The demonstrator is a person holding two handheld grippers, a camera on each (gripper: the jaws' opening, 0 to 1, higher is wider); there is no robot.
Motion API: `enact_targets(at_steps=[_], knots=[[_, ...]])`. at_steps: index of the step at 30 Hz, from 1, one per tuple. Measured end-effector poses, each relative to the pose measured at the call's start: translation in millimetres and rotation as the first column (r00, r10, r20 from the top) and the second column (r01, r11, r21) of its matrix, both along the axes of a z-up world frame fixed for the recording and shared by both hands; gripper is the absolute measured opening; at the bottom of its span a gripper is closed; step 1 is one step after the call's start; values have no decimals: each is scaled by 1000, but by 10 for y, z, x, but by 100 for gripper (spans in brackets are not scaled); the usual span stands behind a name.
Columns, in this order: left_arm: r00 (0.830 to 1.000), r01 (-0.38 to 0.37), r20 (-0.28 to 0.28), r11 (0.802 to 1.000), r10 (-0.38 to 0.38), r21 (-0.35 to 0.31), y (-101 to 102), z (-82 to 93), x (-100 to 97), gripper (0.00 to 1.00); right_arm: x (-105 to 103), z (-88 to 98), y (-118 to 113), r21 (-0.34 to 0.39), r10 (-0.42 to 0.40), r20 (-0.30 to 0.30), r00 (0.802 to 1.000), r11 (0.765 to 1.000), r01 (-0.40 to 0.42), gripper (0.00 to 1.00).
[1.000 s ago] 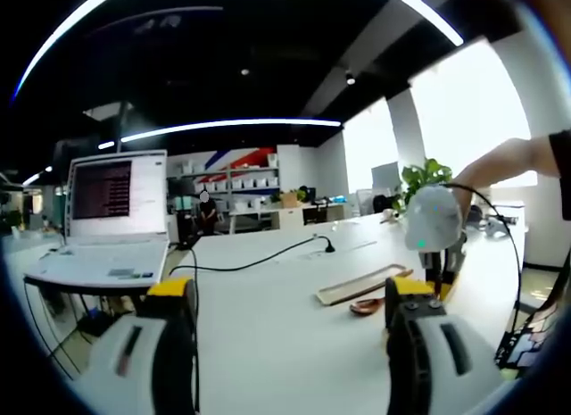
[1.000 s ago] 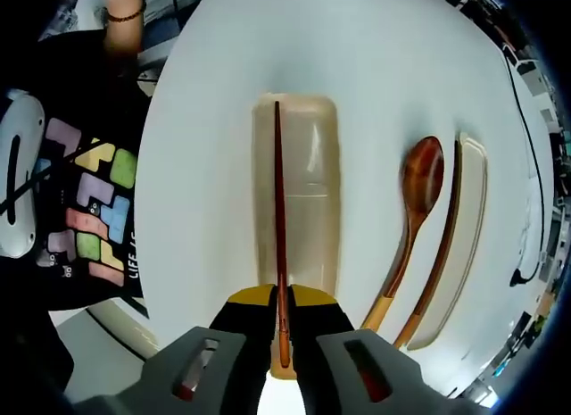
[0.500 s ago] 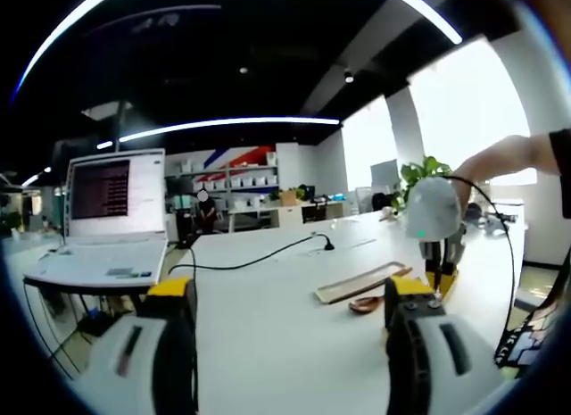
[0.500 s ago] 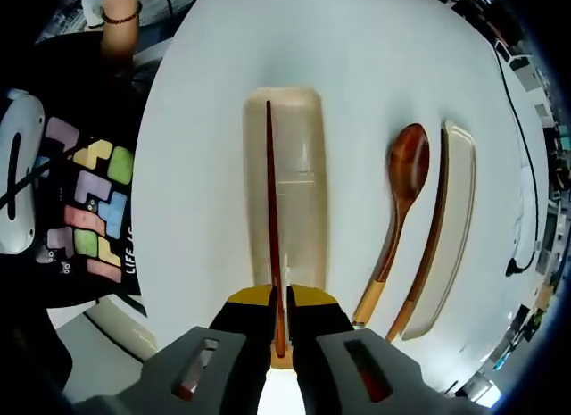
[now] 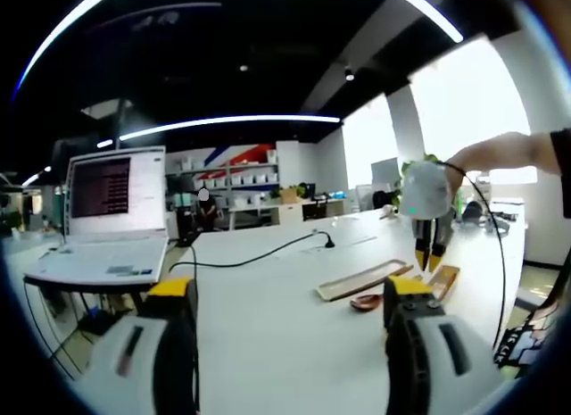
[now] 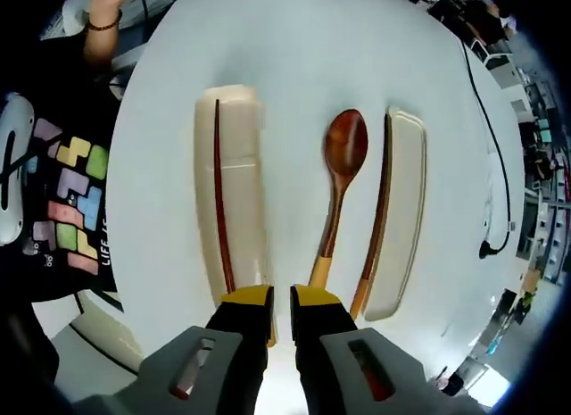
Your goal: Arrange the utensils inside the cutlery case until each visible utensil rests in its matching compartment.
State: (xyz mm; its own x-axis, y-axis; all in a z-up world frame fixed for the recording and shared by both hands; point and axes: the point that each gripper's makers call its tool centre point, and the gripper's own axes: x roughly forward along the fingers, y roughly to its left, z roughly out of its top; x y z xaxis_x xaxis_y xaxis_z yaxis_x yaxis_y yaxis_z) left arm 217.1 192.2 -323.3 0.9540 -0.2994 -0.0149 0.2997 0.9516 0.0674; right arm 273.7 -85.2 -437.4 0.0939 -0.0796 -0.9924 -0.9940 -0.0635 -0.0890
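While our right gripper (image 6: pixel 279 301) hangs w/ jaws nearly together, pinching nothing, one dark red wooden chopstick (image 6: pixel 220 192) lies in the beige oblong cutlery case (image 6: pixel 241 187); left gripper (image 5: pixel 281 294) spread, empty.

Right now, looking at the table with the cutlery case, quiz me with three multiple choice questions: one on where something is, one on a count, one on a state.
1. Where is the wooden spoon?
A. in the case
B. on the table between case and lid
C. on the laptop

2. How many chopsticks?
A. one
B. two
C. four

3. The right gripper is:
A. empty
B. holding the spoon
C. holding the lid

Answers: 1 B, it rests on bare table; 2 B, one in the case, one beside the lid; 3 A, nothing sits between its fingertips.
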Motion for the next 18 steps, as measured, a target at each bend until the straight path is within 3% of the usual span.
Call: enact_targets(at_steps=[6, 9, 18], knots=[[1000, -2, -6, 1000, 2, 1, 17, -11, 10, 91, 273, 34, -195, 59, -77, 27, 997, 995, 76, 7], [1000, -1, -4, 1000, 1, -1, 15, -6, 6, 91, 352, -9, -274, 90, -88, 28, 996, 992, 85, 13], [1000, -6, -12, 1000, 6, -11, 38, -13, 20, 90, 560, -147, -485, 122, -147, 38, 988, 982, 142, 15]])
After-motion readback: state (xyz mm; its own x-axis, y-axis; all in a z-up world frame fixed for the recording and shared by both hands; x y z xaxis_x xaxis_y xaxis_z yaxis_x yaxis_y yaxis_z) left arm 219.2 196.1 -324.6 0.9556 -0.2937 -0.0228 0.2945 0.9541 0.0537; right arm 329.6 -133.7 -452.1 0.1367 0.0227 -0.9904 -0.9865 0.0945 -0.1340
